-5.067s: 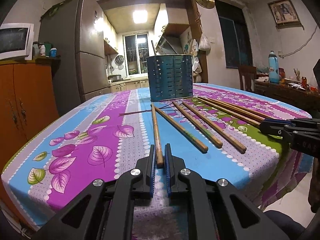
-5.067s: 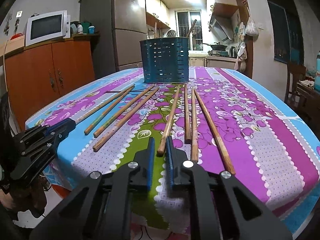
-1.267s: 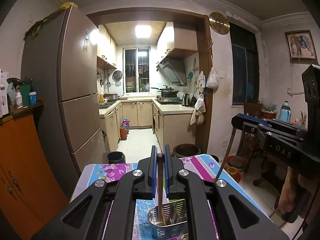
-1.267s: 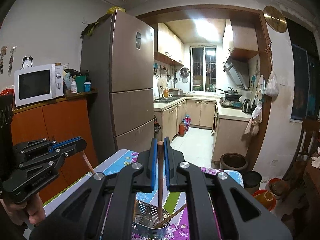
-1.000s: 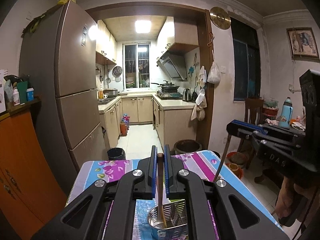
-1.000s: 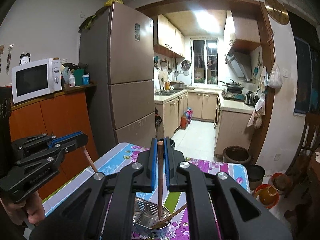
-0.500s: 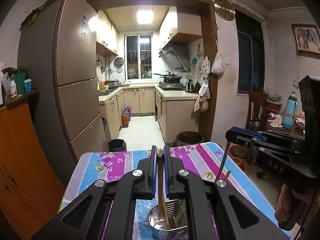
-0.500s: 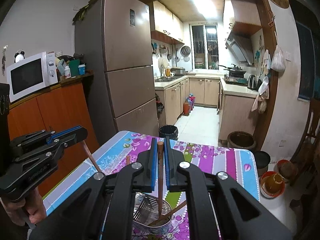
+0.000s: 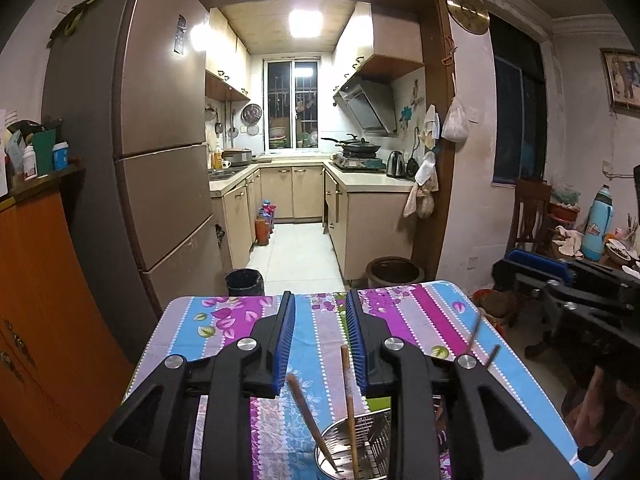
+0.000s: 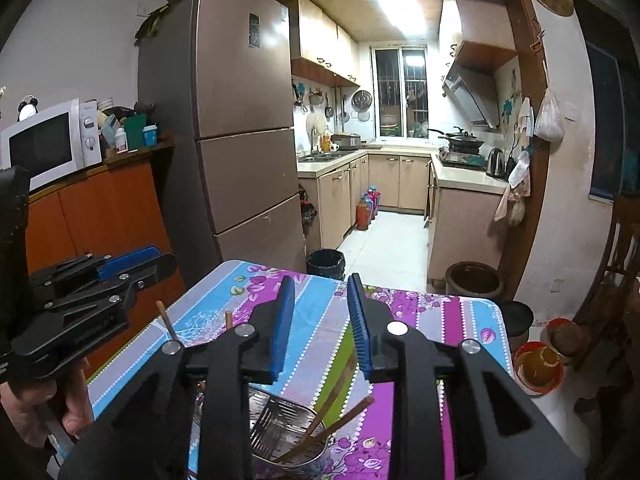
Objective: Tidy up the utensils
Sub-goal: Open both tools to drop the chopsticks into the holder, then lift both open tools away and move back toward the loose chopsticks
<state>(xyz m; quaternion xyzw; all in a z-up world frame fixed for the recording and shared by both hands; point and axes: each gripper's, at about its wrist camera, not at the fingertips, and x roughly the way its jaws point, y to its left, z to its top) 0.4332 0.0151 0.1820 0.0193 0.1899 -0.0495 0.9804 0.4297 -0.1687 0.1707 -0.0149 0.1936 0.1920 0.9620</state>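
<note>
Chopsticks [image 9: 351, 400] stand in holder [image 9: 360, 446] on floral tablecloth [image 9: 420, 312], facing kitchen.

You have two grippers in play: the left gripper [image 9: 321, 340] and the right gripper [image 10: 322, 328]. At the bottom of the left wrist view you can count two chopsticks [image 9: 349, 400] standing in one metal utensil holder [image 9: 360, 444], plus two thin stick tips at centre right. On one floral tablecloth [image 9: 424, 320] sits that single holder. Beyond it, you see one refrigerator [image 10: 240, 128], one microwave [image 10: 48, 140], one black bin [image 9: 244, 282].
</note>
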